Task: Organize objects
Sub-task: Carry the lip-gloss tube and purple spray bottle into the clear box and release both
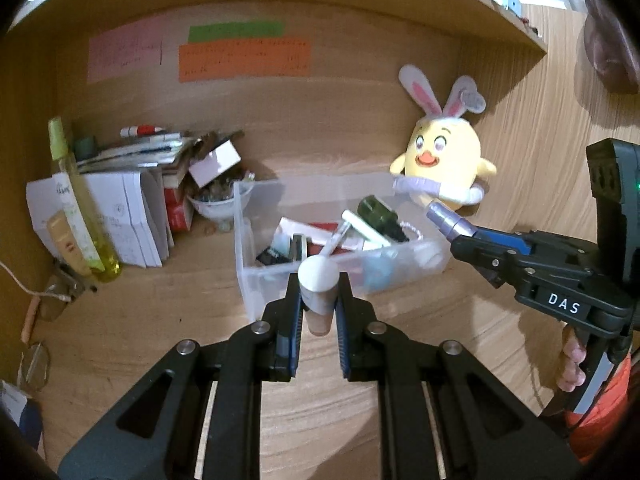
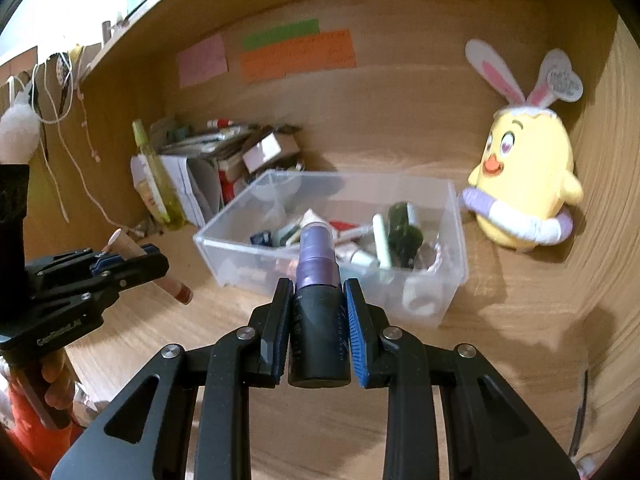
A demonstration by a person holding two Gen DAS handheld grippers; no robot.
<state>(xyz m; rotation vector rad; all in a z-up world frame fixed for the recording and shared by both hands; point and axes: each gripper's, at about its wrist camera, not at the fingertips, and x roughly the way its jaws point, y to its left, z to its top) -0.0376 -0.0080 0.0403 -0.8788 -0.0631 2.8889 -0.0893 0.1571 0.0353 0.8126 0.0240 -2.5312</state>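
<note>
Left gripper (image 1: pixel 319 294), bottom centre of the left wrist view, pinches a small peach tube with a white cap (image 1: pixel 318 280) between its pads; the cap end points away from the camera toward the clear plastic bin (image 1: pixel 256 280), the peach end hangs below the pads. In the right wrist view the same tube (image 2: pixel 166 280) shows at left centre, long axis slanting from upper left to lower right, a reddish band at its lower end, its middle covered by the gripper (image 2: pixel 132 262). Right gripper (image 2: pixel 318 308), bottom centre of the right wrist view, is clamped on a dark bottle with a purple top (image 2: pixel 318 320); bottle lies along the fingers, purple end forward over the near wall of the bin (image 2: pixel 224 256), dark base toward the camera. From the left wrist view only the purple tip (image 1: pixel 450 220) sticks out of that gripper (image 1: pixel 468 240) at right centre, pointing up-left toward the bin. Bin sits mid-frame on the wooden tabletop (image 1: pixel 160 320), holding a jumble of tubes and a dark green bottle (image 1: pixel 380 216); individual items hard to separate. Yellow chick plush with rabbit ears (image 1: pixel 440 160) stands just right of the bin. Stacked papers and a tall yellow-green bottle (image 1: pixel 80 208) at left. Label text on the dark bottle unreadable. A hand (image 1: pixel 572 364) on the right gripper's grip is partly cut off at the frame edge.
</note>
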